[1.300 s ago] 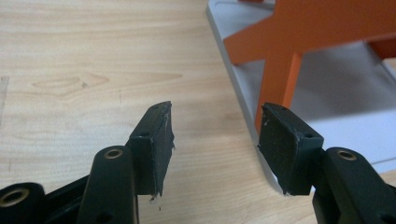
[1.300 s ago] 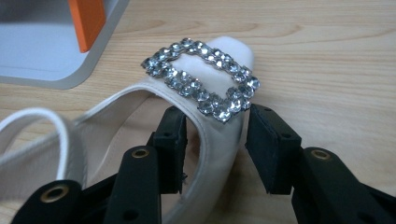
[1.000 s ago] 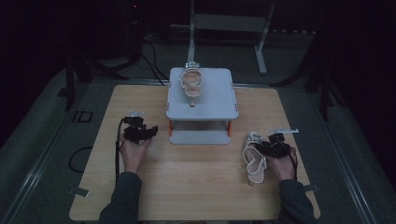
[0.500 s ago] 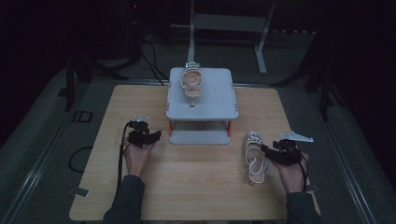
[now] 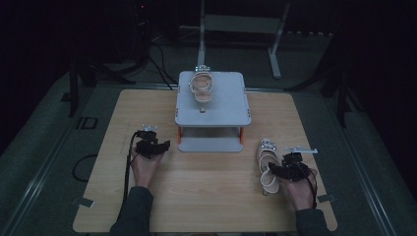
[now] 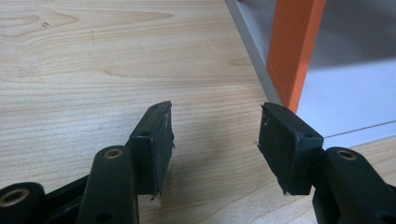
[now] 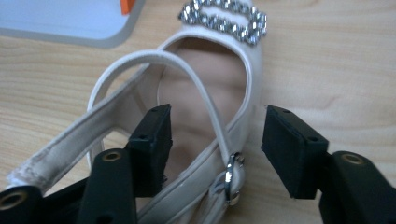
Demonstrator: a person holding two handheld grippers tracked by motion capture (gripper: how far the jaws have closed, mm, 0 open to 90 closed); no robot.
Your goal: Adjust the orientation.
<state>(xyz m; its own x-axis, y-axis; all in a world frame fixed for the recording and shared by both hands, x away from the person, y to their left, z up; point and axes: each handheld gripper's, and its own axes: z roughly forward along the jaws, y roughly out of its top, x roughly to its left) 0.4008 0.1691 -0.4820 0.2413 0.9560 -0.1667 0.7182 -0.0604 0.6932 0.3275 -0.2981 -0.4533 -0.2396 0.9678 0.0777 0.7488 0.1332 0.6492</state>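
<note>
In front of me, a pale wooden table (image 5: 206, 196) fills the middle of the dim room. Toward its far edge stands a grey two-level stand (image 5: 223, 105) on short orange legs (image 6: 294, 46). A pale strappy sandal (image 5: 201, 87) lies on its top shelf. Beyond, a white metal frame (image 5: 241, 24) and black cables (image 5: 157, 54) rest on the floor.

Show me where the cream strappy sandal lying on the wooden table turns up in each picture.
High view: the cream strappy sandal lies at lower right on the table, beside the right tongs, toe toward the shelf.
Right gripper view: it fills the centre, rhinestone buckle at top, straps between the open jaws.
Left gripper view: I can't find the sandal here.
Shared landmark: the grey two-tier shelf with orange legs.
</note>
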